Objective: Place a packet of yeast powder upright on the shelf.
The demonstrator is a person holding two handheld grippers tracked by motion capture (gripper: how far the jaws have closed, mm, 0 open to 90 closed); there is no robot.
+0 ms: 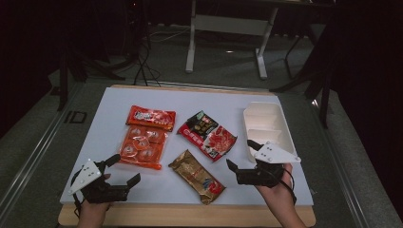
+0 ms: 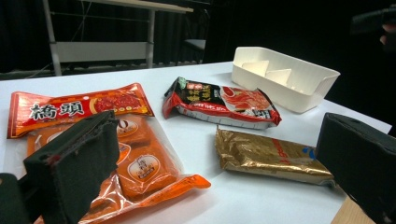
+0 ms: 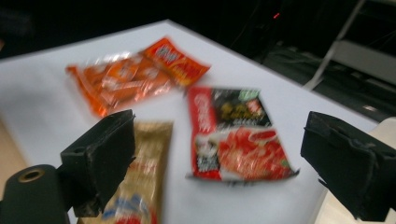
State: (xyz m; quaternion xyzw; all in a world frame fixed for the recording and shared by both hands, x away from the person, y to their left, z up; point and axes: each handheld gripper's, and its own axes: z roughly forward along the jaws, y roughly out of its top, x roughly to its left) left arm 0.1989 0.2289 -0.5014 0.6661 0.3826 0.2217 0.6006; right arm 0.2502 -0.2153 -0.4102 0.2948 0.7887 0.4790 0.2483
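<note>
Evidently nothing is packed yet: the white table (image 1: 109,123) carries three snack packets, and the white divided box (image 1: 273,124) at right centre is empty. The right gripper (image 1: 241,154), jaws spread wide and holding nothing, hovers at lower right just beside the gold packet (image 1: 197,176), which lies flat at lower centre, untouched. The left gripper (image 1: 124,169) waits wide open at lower left.
</note>
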